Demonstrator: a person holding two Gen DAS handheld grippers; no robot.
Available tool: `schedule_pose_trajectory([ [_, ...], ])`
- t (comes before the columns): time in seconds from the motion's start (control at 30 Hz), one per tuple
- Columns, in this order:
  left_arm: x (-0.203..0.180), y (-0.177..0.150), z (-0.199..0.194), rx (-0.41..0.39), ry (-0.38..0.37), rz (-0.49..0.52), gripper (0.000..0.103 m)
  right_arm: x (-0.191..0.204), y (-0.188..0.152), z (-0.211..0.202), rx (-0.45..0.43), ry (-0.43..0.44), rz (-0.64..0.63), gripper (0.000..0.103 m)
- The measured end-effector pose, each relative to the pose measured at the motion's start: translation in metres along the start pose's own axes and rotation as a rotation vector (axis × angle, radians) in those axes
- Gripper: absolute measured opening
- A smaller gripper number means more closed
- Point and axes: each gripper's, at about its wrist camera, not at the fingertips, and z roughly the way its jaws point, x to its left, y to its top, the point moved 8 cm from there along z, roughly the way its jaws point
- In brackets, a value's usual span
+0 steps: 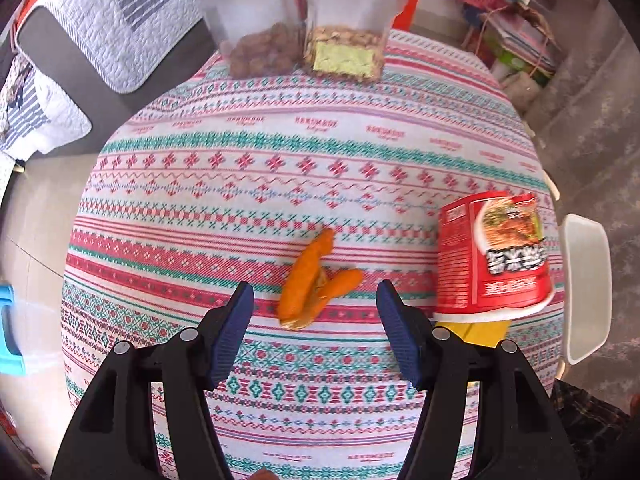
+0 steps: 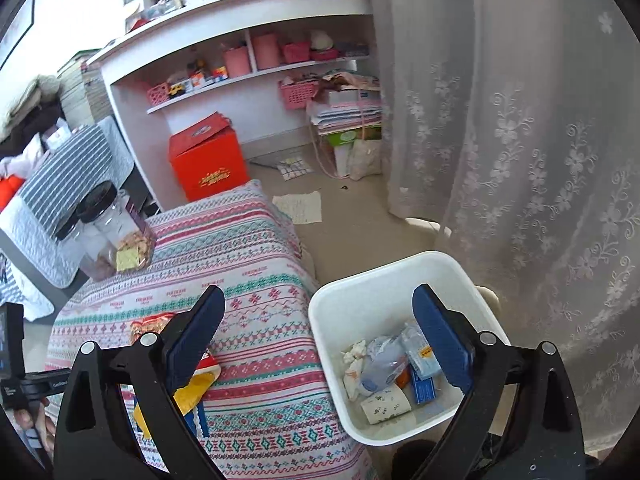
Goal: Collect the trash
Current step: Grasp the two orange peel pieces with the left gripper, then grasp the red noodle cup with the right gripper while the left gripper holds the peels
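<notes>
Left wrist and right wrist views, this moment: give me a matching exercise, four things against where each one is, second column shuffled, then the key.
Things:
1. orange peel
2. red noodle cup
3. white bin
4. two clear jars

Places:
A. at the far edge of the tablecloth
B. on the floor beside the table, with wrappers and tissue inside
C. on the cloth just ahead of the open left tongs
D. upside down on the cloth, to the right of the peel

Pairs: 1-C, 2-D, 3-B, 4-A
</notes>
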Motion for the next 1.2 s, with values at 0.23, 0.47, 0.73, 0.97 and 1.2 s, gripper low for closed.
schedule_pose_trajectory([
  [0.23, -0.005, -0.011, 0.04, 0.076, 0.015, 0.128, 0.063, 0.038, -0.02, 0.033, 0.174, 0.11, -0.052, 0.096],
  [0.47, -0.013, -0.014, 0.06, 0.065, 0.023, 0.209, 0.056, 0.071, -0.043, 0.076, 0.416, 0.286, -0.027, 0.096],
  [0.73, -0.009, -0.021, 0.049, 0.035, -0.003, 0.161, 0.022, 0.106, -0.063, 0.12, 0.579, 0.386, -0.05, 0.096],
  [0.97, 0.021, -0.018, 0.001, -0.038, -0.165, -0.019, 0.02, 0.141, -0.075, 0.139, 0.683, 0.52, -0.091, 0.096],
  [1.2, 0.034, -0.018, -0.027, -0.087, -0.279, -0.073, 0.02, 0.175, -0.095, 0.157, 0.81, 0.716, -0.014, 0.092],
])
